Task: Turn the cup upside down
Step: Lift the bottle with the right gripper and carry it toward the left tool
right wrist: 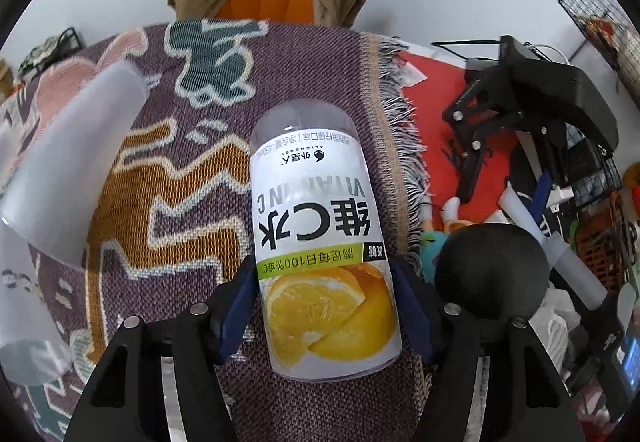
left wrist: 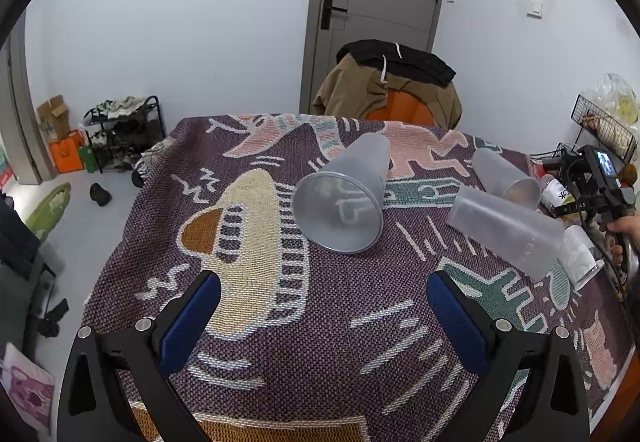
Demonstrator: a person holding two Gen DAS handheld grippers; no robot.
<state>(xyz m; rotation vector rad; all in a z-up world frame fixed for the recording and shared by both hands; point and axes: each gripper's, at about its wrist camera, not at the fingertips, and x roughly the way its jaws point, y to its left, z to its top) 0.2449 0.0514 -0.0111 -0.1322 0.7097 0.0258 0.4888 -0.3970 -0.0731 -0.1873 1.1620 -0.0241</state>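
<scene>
Right gripper (right wrist: 324,306) clamps the labelled cup (right wrist: 320,242), seemingly mouth-down already; left gripper (left wrist: 320,306) hangs wide open, lined up toward the toppled cup (left wrist: 344,198).

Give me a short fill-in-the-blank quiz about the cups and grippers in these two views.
1. The right gripper is shut on a labelled ____.
2. The left gripper is ____ and holds nothing.
3. The nearest frosted cup lies on its ____ on the woven blanket.

Missing words: bottle; open; side
</scene>
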